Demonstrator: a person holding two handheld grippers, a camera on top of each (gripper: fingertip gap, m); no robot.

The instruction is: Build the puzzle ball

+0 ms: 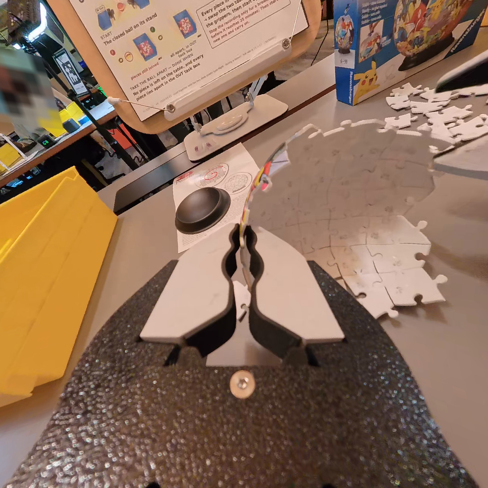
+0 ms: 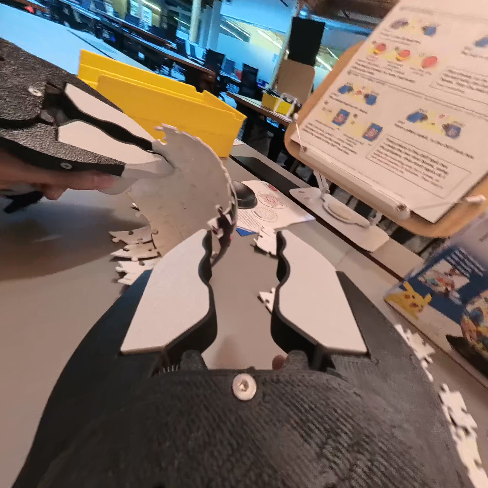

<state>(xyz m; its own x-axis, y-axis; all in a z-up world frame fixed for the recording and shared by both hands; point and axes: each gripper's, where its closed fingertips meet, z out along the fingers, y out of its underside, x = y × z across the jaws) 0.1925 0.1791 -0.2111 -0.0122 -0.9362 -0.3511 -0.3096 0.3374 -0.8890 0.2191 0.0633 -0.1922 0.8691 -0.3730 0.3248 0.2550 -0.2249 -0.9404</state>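
The partly built puzzle ball (image 1: 356, 200) is a curved shell, white inside and coloured outside, resting on the grey table. My left gripper (image 1: 243, 233) is shut on the shell's near rim. From the right wrist view the left gripper (image 2: 155, 150) grips the shell (image 2: 184, 190) at the upper left. My right gripper (image 2: 244, 237) is open. The shell's coloured far rim (image 2: 224, 229) stands between its jaws, close to the left finger and not clamped. Loose white pieces (image 1: 435, 113) lie on the table behind the shell, and a few (image 2: 266, 240) lie by the right finger.
A black round stand (image 1: 202, 210) sits on a paper leaflet (image 1: 237, 169). A yellow bin (image 1: 47, 277) is at the left. The blue puzzle box (image 1: 396, 47) and an instruction board on a white stand (image 1: 184, 52) are at the back. A hand (image 2: 66, 182) holds the left gripper. Left tips to right tips: about 12 cm.
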